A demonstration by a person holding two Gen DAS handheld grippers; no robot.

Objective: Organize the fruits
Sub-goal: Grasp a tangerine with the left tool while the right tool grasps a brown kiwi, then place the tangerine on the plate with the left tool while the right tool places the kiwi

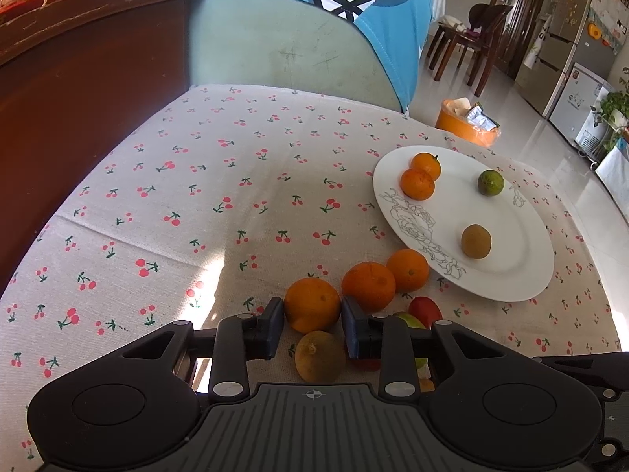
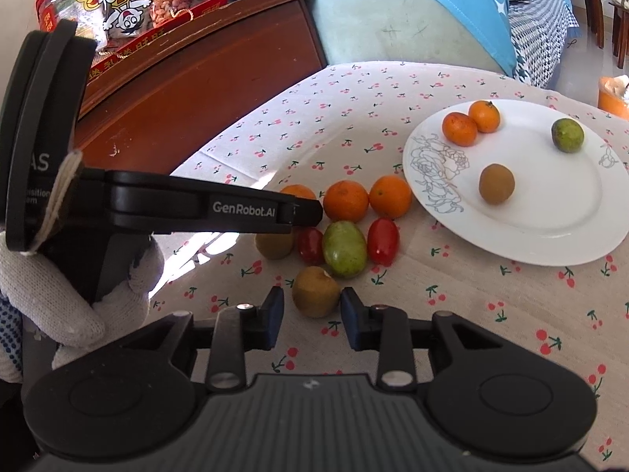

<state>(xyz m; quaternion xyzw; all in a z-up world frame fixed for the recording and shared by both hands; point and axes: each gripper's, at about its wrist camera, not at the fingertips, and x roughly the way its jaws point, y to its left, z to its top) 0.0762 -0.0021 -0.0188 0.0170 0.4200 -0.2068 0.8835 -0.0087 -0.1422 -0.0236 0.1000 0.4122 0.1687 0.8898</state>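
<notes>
A white plate (image 1: pixel 511 275) holds two small oranges (image 1: pixel 417 184), a green fruit (image 1: pixel 490 183) and a brown kiwi (image 1: pixel 476 241). Beside it on the cloth lie three oranges, two red tomatoes (image 2: pixel 383 241), a green fruit (image 2: pixel 345 249) and two kiwis. My left gripper (image 1: pixel 312 328) is open with its pads on either side of the leftmost orange (image 1: pixel 311 305); a kiwi (image 1: pixel 319 356) lies just below it. My right gripper (image 2: pixel 311 320) is open around the near kiwi (image 2: pixel 315 292). The left gripper also shows in the right wrist view (image 2: pixel 306 212).
The table has a cherry-print cloth (image 1: pixel 236 196). A dark wooden cabinet (image 2: pixel 196 90) with a red snack bag (image 2: pixel 129 4) stands at the left, a green sofa with a blue cover (image 1: pixel 295 39) behind. An orange bin (image 1: pixel 468 122) sits on the floor.
</notes>
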